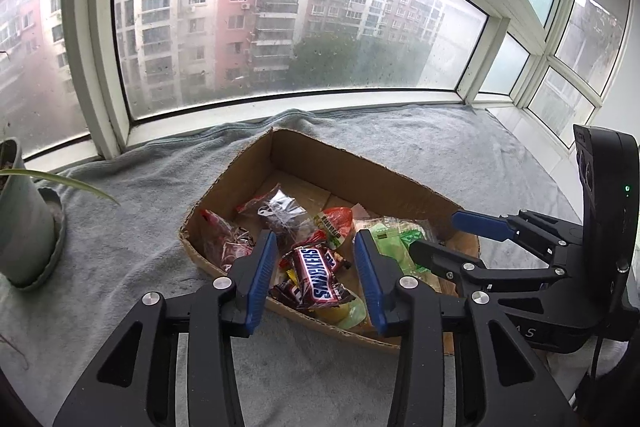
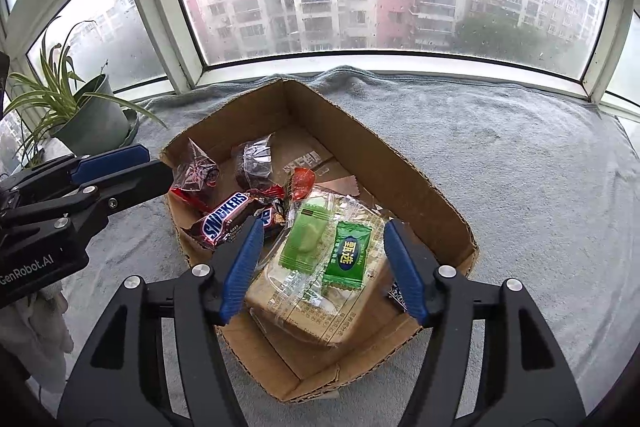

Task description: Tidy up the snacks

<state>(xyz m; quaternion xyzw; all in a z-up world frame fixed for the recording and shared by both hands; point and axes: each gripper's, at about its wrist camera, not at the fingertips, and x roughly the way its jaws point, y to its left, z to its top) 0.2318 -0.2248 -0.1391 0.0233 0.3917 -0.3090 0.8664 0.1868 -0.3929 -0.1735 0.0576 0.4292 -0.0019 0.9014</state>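
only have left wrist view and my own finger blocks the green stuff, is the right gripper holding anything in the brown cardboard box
observer: no, the right gripper is open, its blue pads either side of a large clear-wrapped cake packet, not pressing it
operator: anything on top of that packet
observer: yes, a small dark green sweet wrapper lies on it, beside a pale green wrapped cake

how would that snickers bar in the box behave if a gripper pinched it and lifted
The Snickers bar looks like a firm bar in glossy film, so it would probably stay stiff rather than droop. The shiny wrapper may be a bit slippery against the pads, and its crimped ends would likely crinkle. It lies on other wrapped sweets in the cardboard box, so pushing it would probably shift those too.
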